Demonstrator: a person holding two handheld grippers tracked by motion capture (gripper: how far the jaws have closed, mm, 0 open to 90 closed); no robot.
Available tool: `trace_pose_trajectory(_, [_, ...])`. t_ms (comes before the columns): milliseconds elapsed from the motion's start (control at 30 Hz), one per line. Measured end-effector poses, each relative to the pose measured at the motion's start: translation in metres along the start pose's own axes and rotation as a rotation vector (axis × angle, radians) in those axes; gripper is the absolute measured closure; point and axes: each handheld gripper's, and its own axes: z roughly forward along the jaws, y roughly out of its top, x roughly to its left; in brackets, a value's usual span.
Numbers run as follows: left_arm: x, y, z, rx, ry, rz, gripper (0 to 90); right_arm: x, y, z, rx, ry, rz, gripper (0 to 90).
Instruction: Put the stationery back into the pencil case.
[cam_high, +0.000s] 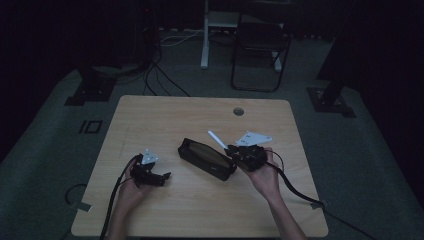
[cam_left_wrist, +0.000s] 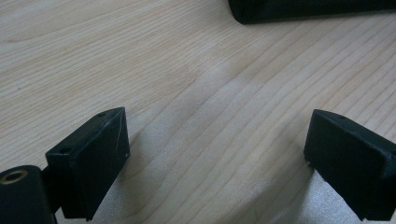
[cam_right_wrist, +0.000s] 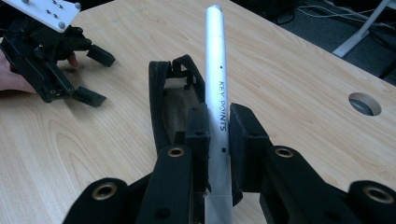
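Resting low over the bare wooden table (cam_high: 165, 210) at the near left, left gripper (cam_high: 161, 177) with jaws spread wide and nothing between them, both pads (cam_left_wrist: 98, 158) just above the wood grain, aimed toward the case but apart from it. At centre, black pencil case (cam_high: 206, 158) lying open on the tabletop, mouth gaping, brownish lining visible, seemingly empty as far as can be told. To the right, right gripper (cam_high: 231, 148) pinching a silver-white pen (cam_right_wrist: 217, 93) across its lower barrel, jaws pressed firmly on either side, pen tip slanting up and away, poised just above the case's near end. Judged about midway: pen already grasped and brought to the case, opening ready. Left to do, most likely: tipping the pen down into the mouth, letting go, then perhaps steadying or closing the case with the idle left tool.
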Motion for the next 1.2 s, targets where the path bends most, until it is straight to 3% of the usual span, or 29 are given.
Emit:
trace_pose_trajectory(233, [0.000,0.000,0.000,-0.001,0.000,0.000,7.1,0.003,0.007,0.002,-0.003,0.000,-0.019,79.0])
trace_pose_trajectory(1200, [0.000,0.000,0.000,-0.002,0.000,-0.002,7.1,0.009,0.017,0.031,0.008,0.019,-0.023,79.0])
